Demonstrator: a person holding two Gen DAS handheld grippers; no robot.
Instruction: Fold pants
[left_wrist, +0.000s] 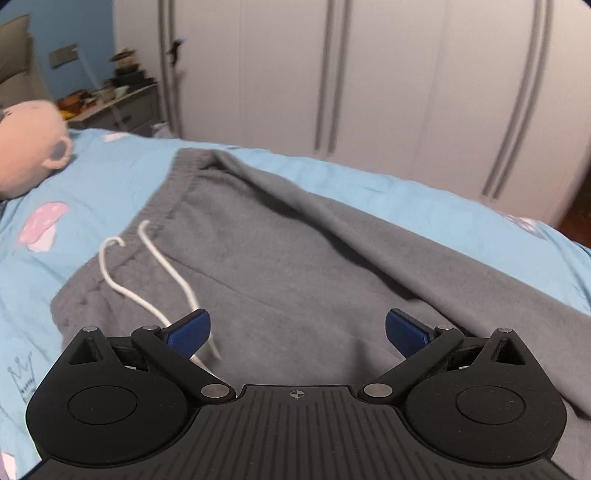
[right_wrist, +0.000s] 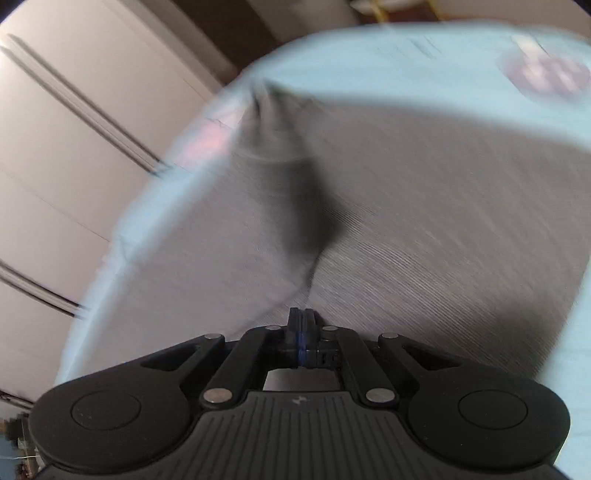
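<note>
Risk of uneven fold: left gripper (left_wrist: 297, 332) open over pants (left_wrist: 280, 251); right gripper (right_wrist: 303, 325) closed, apparently pinching fabric; drawstring (left_wrist: 162, 280) may snag

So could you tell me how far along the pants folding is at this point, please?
Early on. Done: the grey pants lie spread on the blue bed sheet, one long fold along the far side, white drawstring loose. In hand: the right gripper is shut; motion blur hides whether it pinches fabric. The left gripper is open above the cloth, holding nothing. Left: folding the pants up compactly.
</note>
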